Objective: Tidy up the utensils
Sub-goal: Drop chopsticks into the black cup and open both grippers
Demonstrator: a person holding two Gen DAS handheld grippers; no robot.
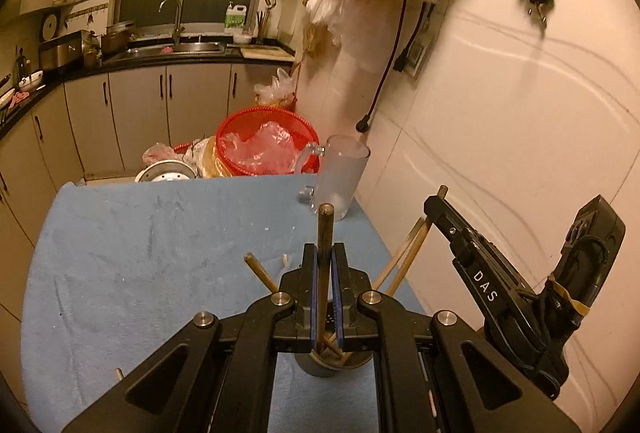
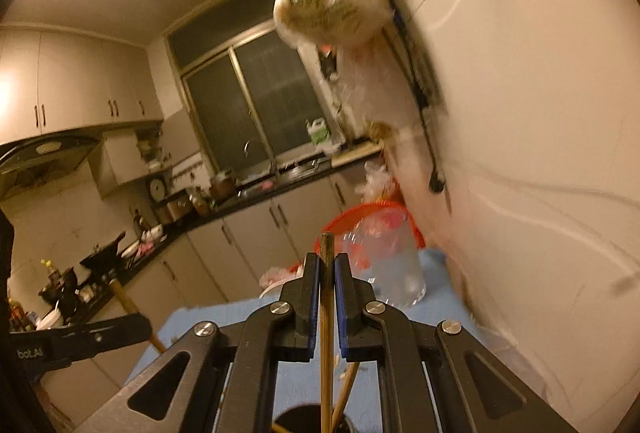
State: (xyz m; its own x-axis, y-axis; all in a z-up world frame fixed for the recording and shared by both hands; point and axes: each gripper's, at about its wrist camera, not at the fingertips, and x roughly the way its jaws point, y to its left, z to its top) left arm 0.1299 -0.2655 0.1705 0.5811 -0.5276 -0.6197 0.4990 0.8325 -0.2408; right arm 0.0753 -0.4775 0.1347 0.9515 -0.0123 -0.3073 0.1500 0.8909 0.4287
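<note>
Both grippers are closed, each on a single chopstick. Between the blue pads of the left gripper (image 1: 324,253) a dark-tipped chopstick (image 1: 325,229) is clamped upright; its lower end reaches down into a round cup (image 1: 320,367) that stands on the blue cloth (image 1: 140,253) directly beneath the jaws. Several more chopsticks are seen inside this cup, leaning outward: one (image 1: 260,271) to the left of the jaws and a pair (image 1: 404,257) to the right.

The right gripper (image 2: 327,263) is likewise narrowed on a chopstick (image 2: 326,313), which is held nearly vertical with its dark tip just above the pads. Its lower end extends toward a dark round opening (image 2: 304,419) at the bottom edge of the right wrist view; whether it touches the bottom cannot be told. A second stick (image 2: 346,391) leans beside it.

In the left wrist view the right gripper (image 1: 434,203) is seen to the right of the cup, near the white wall (image 1: 520,113), with a chopstick end (image 1: 442,189) protruding past its tip. In the right wrist view the left gripper (image 2: 136,325) is seen at the left with a stick (image 2: 124,297) in it.

A frosted glass mug (image 1: 342,173) stands empty at the far right corner of the cloth, well apart from the cup. Beyond the table edge a red basket (image 1: 264,137) containing plastic bags is located. The right wrist view is blurred.
</note>
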